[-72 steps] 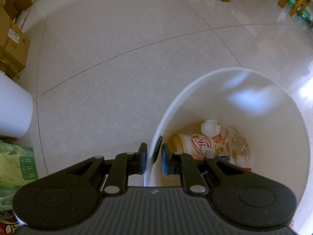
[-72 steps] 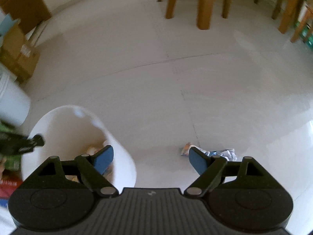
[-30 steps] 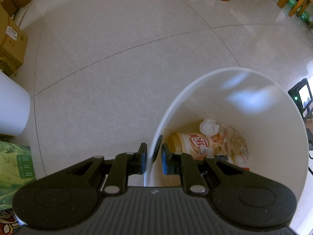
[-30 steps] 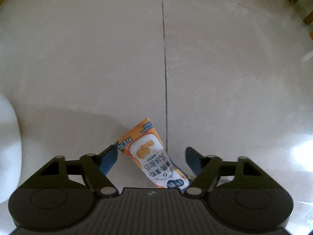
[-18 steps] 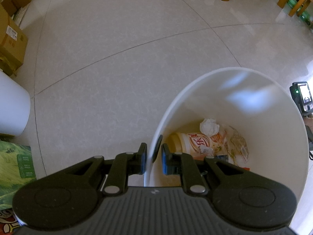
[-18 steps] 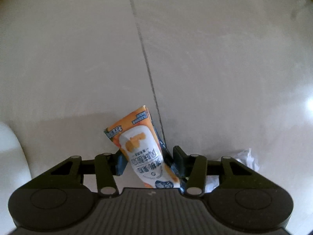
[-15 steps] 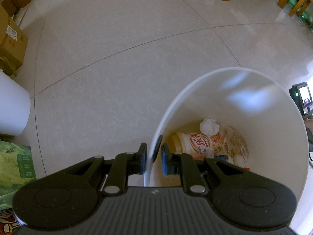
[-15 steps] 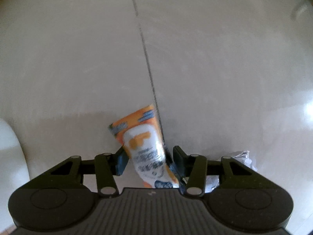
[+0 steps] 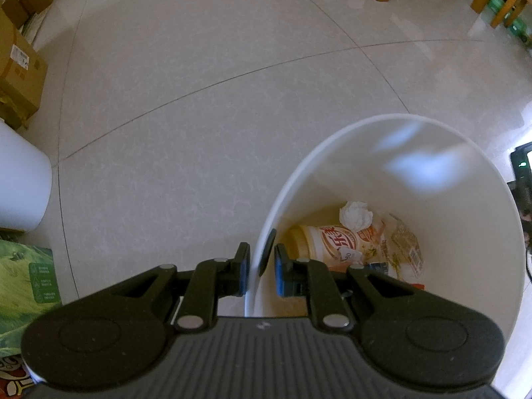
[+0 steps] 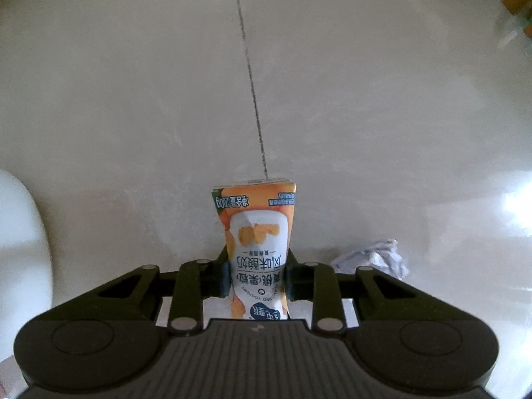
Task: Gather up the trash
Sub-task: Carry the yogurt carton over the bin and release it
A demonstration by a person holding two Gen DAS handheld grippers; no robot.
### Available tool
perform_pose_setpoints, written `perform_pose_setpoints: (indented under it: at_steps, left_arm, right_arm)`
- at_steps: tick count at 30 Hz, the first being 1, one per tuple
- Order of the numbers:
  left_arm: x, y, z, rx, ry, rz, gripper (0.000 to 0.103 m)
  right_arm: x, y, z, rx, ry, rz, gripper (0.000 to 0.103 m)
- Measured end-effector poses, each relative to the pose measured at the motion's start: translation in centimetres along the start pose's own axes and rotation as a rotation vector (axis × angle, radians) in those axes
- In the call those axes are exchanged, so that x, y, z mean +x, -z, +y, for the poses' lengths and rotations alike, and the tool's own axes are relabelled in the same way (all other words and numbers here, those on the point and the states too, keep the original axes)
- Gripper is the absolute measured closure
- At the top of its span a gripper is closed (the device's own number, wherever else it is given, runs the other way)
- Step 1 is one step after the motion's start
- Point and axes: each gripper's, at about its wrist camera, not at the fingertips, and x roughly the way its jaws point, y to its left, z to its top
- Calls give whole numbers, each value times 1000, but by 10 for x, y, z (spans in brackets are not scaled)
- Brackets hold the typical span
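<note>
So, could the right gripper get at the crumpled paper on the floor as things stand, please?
Probably not yet: the right gripper is shut on the yogurt carton. The crumpled paper lies close by with nothing over it, so once emptied, likely yes.

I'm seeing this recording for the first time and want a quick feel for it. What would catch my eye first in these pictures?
The orange and white yogurt carton stands out, pinched between the right gripper's fingers above the pale floor, with a crumpled wrapper lying just to its right. In the left wrist view, the left gripper clamps the rim of a white bin that already holds a cup and a tissue ball.
</note>
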Motion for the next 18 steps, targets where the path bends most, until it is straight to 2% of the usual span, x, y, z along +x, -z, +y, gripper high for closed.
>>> perform_pose_setpoints:
  at_steps: [7,14,18]
  left_arm:
    - [0,0,-2,8,-2,-1,90]
    - [0,0,-2,4,-2,-2,90]
    - [1,0,-3,6,-7,1,90]
  right_arm:
    - [-57,2,-9,23,-25,-40,70]
    - [-164,12,5,-107,-30,-107,70]
    - [-226,21,39,-203,-72,-179,70]
